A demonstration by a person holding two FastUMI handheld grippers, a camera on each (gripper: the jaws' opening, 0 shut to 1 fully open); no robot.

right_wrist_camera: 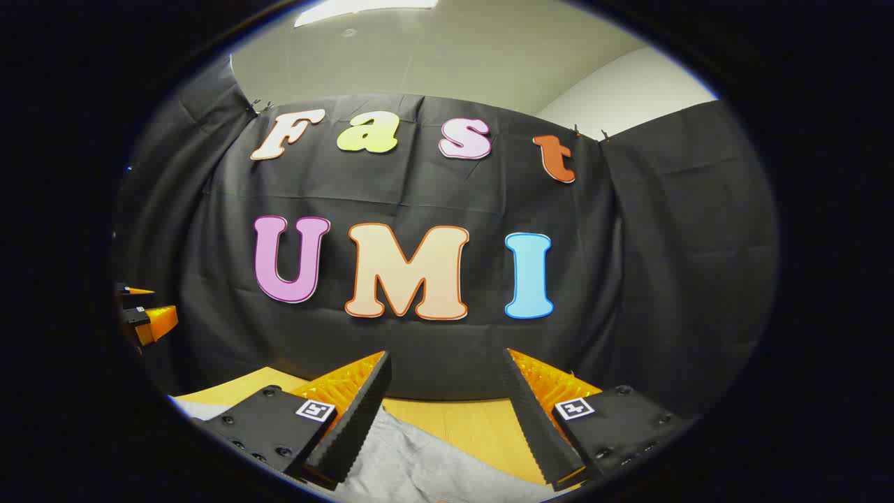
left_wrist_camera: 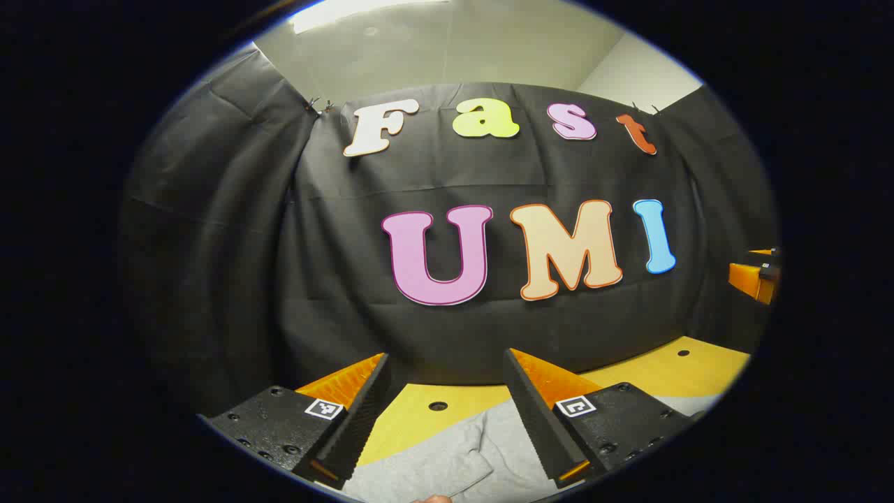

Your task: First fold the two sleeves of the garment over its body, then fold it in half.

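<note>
Soft matt grey knit garment [left_wrist_camera: 447, 461], smooth yellow tabletop [left_wrist_camera: 419, 419], matt creased cloth wall [left_wrist_camera: 230, 244]

yellow table [left_wrist_camera: 688, 367], grey garment [left_wrist_camera: 447, 464] lying on it

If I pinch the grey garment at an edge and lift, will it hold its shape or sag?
Probably sag: the garment lies limp on the yellow table with soft creases, like knit cloth. It looks fairly thick, so a folded layer may spring back a little. Pushed, it would likely bunch rather than slide whole. Both the left gripper and right gripper stand open above it.
</note>
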